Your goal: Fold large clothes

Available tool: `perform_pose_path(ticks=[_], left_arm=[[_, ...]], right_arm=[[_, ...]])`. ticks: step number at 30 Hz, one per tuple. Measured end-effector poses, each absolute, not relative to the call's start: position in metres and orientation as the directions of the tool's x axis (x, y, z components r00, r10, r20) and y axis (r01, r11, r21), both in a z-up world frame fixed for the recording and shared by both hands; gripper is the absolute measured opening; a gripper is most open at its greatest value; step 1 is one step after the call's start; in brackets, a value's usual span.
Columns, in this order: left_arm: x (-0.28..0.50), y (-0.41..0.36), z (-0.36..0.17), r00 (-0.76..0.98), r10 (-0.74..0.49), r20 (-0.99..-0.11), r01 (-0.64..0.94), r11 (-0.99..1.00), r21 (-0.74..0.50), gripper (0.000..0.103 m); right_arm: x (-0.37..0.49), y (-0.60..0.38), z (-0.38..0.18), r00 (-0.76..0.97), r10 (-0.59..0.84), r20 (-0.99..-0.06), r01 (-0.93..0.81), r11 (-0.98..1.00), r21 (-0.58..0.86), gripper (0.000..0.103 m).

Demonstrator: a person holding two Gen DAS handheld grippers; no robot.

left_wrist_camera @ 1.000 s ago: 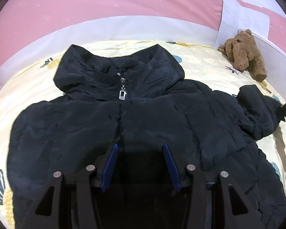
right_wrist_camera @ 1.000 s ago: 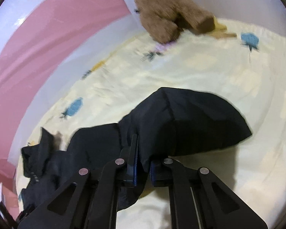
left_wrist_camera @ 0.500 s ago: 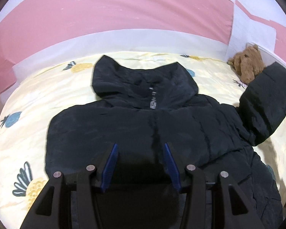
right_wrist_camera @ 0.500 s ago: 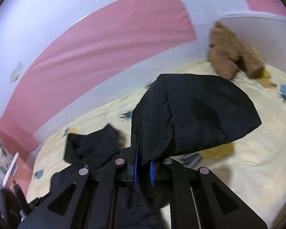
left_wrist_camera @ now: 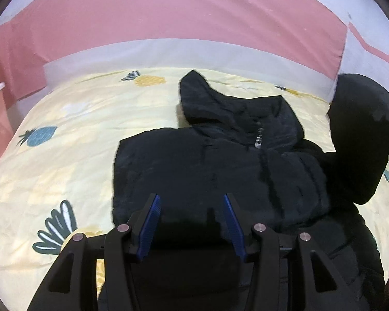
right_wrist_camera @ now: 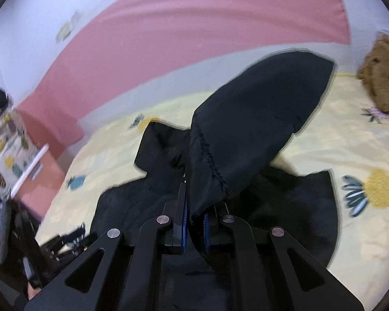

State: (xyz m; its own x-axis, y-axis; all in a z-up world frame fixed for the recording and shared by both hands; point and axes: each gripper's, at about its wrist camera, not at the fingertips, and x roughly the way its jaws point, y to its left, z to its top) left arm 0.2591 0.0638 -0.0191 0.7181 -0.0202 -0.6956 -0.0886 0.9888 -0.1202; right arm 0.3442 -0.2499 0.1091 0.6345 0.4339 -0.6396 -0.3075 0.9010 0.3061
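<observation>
A black puffy jacket [left_wrist_camera: 220, 160] lies face up on the yellow pineapple-print bedsheet [left_wrist_camera: 77, 155], collar toward the wall. My left gripper [left_wrist_camera: 192, 198] hovers over the jacket's lower front, left of the zip. Its blue pads stand apart, with only flat jacket fabric below the gap. My right gripper [right_wrist_camera: 195, 207] is shut on the cuff end of the right sleeve [right_wrist_camera: 259, 119]. That sleeve is raised off the bed and hangs above the jacket body [right_wrist_camera: 142, 207]. The left wrist view shows the lifted sleeve [left_wrist_camera: 360, 134] at the right edge.
A brown teddy bear [right_wrist_camera: 381, 77] sits at the far right of the bedsheet [right_wrist_camera: 350, 142]. A pink and white wall [left_wrist_camera: 194, 13] closes off the far side. Blurred clutter, including pineapple-print cloth [right_wrist_camera: 10, 155], lies off the bed's left side.
My right gripper has lifted the sleeve off the sheet and swung it left, over the jacket body. My left gripper has drifted left and back, so the jacket sits further right in its view.
</observation>
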Motion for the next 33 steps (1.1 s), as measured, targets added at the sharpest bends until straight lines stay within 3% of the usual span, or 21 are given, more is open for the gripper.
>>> perform_pose_path(ticks=[8,10,14,18,25,30,33], left_arm=[[0.253,0.1,-0.033,0.711,-0.001,-0.704,-0.142,0.979,-0.145,0.05],[0.252,0.106,-0.035,0.711,0.0,-0.703,-0.148,0.977,-0.15,0.05],[0.249,0.112,-0.033,0.718,-0.004,-0.696,-0.152,0.975,-0.163,0.05],[0.246,0.112,-0.023,0.735,-0.009,-0.678,-0.15,0.973,-0.176,0.05],[0.257,0.086,0.007,0.769,-0.065,-0.636,-0.085,0.976,-0.202,0.05],[0.299,0.042,0.002,0.753,-0.167,-0.636,0.021,0.973,-0.231,0.05],[0.323,0.021,-0.026,0.709,-0.175,-0.683,0.049,0.979,-0.199,0.05]], right_arm=[[0.359,-0.185,0.023,0.484,0.465,-0.741,-0.356,0.878,0.319,0.015],[0.36,-0.176,0.009,0.453,0.471,-0.757,-0.373,0.871,0.319,0.023],[0.351,-0.17,0.002,0.412,0.511,-0.754,-0.428,0.839,0.335,0.051],[0.337,-0.168,0.012,0.39,0.544,-0.743,-0.484,0.808,0.337,0.062],[0.325,-0.215,0.045,0.469,0.585,-0.662,-0.487,0.796,0.358,0.063],[0.344,-0.287,0.043,0.603,0.419,-0.679,-0.291,0.908,0.301,0.063],[0.358,-0.314,0.018,0.609,0.31,-0.73,-0.187,0.951,0.248,0.062]])
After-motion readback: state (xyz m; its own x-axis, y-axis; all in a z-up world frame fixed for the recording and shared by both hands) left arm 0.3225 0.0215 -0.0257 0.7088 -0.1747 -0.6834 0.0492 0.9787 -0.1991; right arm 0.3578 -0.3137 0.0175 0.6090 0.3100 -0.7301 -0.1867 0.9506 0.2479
